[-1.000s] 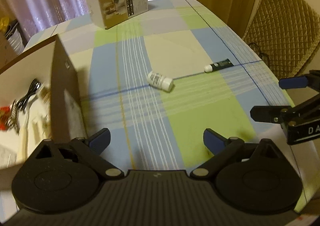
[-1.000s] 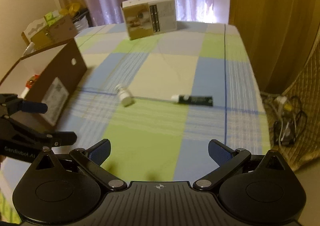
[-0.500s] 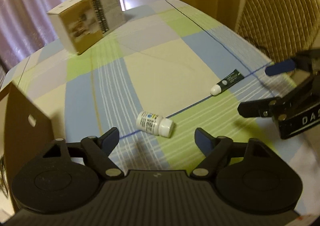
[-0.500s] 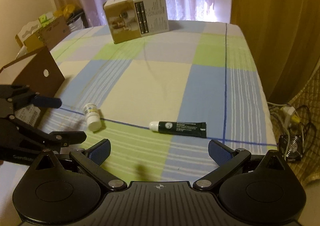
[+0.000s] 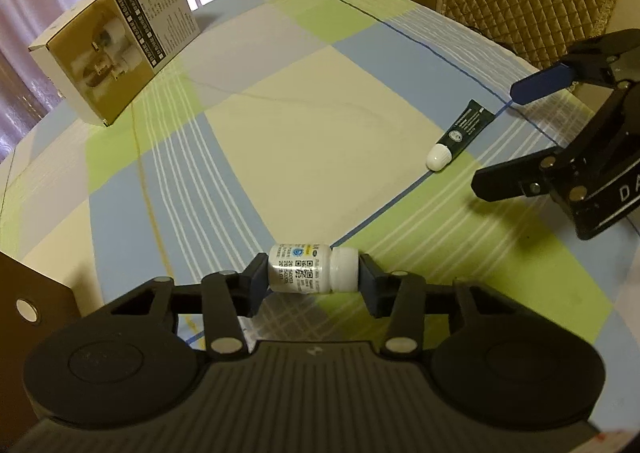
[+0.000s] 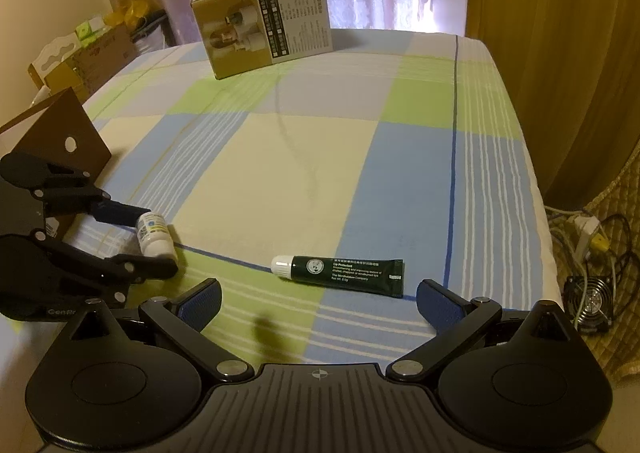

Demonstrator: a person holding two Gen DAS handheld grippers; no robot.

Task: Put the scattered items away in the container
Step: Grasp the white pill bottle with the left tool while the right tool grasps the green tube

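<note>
Two items left: my left hand-held gripper (image 5: 312, 280) has just clamped the pill bottle (image 5: 312, 268); right hand-held gripper (image 6: 318, 303) gapes empty near the lip balm tube (image 6: 340, 271), box next.

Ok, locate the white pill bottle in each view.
Left wrist: white pill bottle bottom centre, clamped between the left gripper's fingers.
Right wrist: same bottle at left edge, in that gripper.
Shared landmark: dark green lip balm tube.
</note>
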